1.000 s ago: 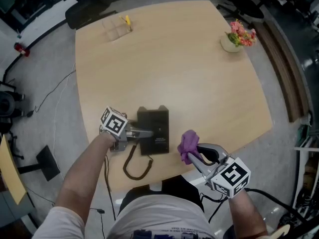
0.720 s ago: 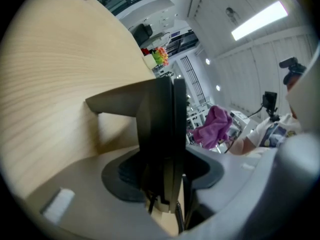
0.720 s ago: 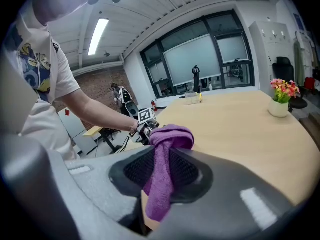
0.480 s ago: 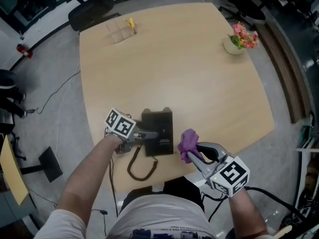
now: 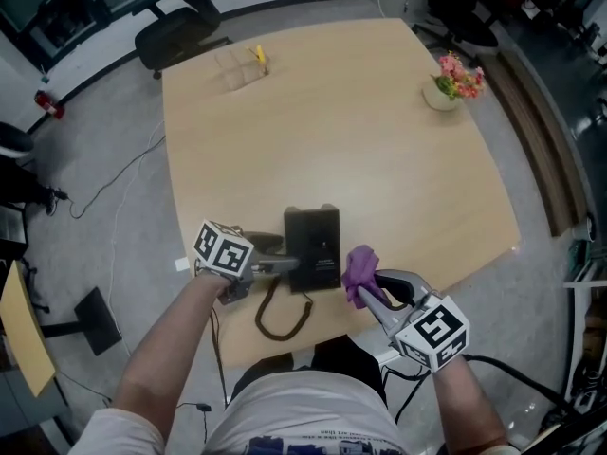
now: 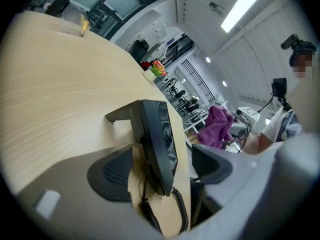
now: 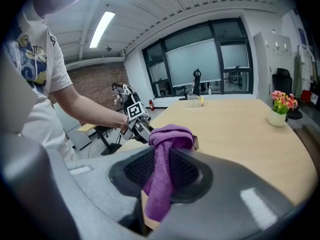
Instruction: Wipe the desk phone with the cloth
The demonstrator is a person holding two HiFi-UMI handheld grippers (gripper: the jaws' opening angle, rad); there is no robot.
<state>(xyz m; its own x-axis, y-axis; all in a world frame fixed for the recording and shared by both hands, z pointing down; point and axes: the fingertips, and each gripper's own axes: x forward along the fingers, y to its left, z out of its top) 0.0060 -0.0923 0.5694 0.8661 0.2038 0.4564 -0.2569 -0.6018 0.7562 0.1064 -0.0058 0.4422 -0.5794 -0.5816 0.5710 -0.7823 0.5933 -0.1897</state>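
Note:
The black desk phone lies near the table's front edge, its coiled cord looping toward me. My left gripper is at the phone's left side. In the left gripper view the phone stands between the jaws, which are opening, and the pads are clear of it. My right gripper hovers just right of the phone, shut on a bunched purple cloth. The cloth hangs down between the right gripper's jaws, with the left gripper beyond it.
A flower pot stands at the table's far right. A clear holder with a yellow item sits at the far left edge. An office chair is behind the table. Cables run over the floor on the left.
My left gripper's jaws have spread apart around the phone's left side. The right gripper and cloth have stayed put. The head view has shifted a little.

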